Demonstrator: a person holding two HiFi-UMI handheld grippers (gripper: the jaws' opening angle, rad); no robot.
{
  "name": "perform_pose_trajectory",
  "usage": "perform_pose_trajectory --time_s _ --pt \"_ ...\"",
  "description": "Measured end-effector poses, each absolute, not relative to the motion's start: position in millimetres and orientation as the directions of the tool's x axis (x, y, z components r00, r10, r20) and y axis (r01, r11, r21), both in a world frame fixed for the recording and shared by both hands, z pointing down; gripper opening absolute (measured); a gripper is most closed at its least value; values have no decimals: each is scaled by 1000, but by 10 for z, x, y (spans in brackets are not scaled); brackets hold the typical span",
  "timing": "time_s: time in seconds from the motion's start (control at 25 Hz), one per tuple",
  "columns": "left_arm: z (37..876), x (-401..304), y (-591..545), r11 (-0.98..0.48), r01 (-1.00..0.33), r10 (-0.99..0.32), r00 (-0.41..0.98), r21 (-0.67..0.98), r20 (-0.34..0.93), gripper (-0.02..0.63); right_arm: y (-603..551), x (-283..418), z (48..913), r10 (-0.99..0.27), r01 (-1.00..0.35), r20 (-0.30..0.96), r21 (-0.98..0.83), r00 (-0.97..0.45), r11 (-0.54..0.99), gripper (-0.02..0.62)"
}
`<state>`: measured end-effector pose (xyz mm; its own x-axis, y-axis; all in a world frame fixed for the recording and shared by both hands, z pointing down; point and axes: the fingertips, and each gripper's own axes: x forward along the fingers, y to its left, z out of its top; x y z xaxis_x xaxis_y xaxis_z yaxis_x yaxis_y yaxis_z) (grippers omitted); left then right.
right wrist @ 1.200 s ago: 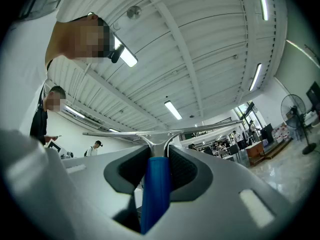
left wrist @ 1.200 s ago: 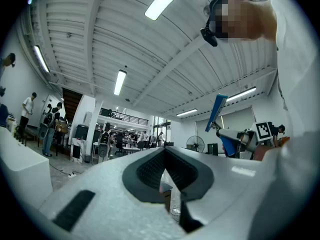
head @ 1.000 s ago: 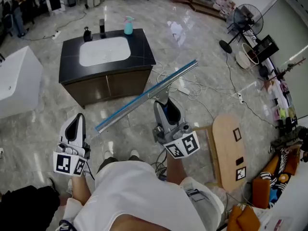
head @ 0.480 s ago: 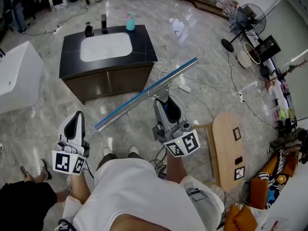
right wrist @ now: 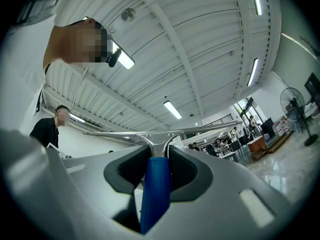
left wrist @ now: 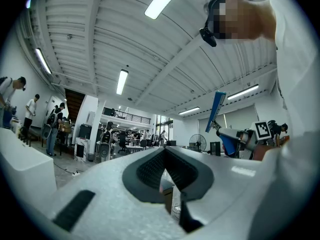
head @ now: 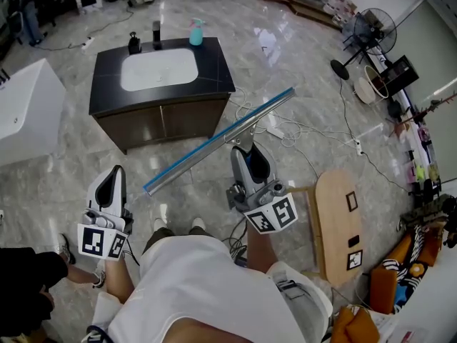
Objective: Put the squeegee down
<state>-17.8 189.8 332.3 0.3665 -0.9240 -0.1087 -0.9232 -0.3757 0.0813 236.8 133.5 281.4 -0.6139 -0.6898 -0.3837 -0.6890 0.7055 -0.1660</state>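
The squeegee (head: 218, 141) has a long metal blade with a blue rubber edge and is held up over the floor, slanting from lower left to upper right. My right gripper (head: 247, 154) is shut on its blue handle (right wrist: 156, 184), and the metal blade (right wrist: 150, 134) spreads out just past the jaws. My left gripper (head: 113, 176) hangs at the lower left, shut, with nothing between its pads (left wrist: 150, 169). From the left gripper view the squeegee (left wrist: 217, 109) rises to the right.
A black vanity (head: 214, 63) with a white sink stands ahead, with a teal spray bottle (head: 196, 31) on it. A white tub (head: 25, 113) is at the left. Cables (head: 285, 131), a wooden board (head: 339, 220) and a fan (head: 368, 31) lie to the right. A bystander (head: 28, 284) is at the lower left.
Both grippers and the squeegee have kept their places. The bystander at the lower left has shifted, and the view has drifted slightly.
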Motion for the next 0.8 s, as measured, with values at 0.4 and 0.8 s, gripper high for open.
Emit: perform_pose_trajectory --time_s 0.4,0.8 --pt "3396 -7 1845 -339 -937 -939 331 82 -95 6 1182 2558 2904 -686 -681 -375 -170 -624 712 138" --pt "3441 429 1632 -300 -952 -952 294 64 -85 6 902 2884 2981 -647 -642 -380 -162 -661 750 138"
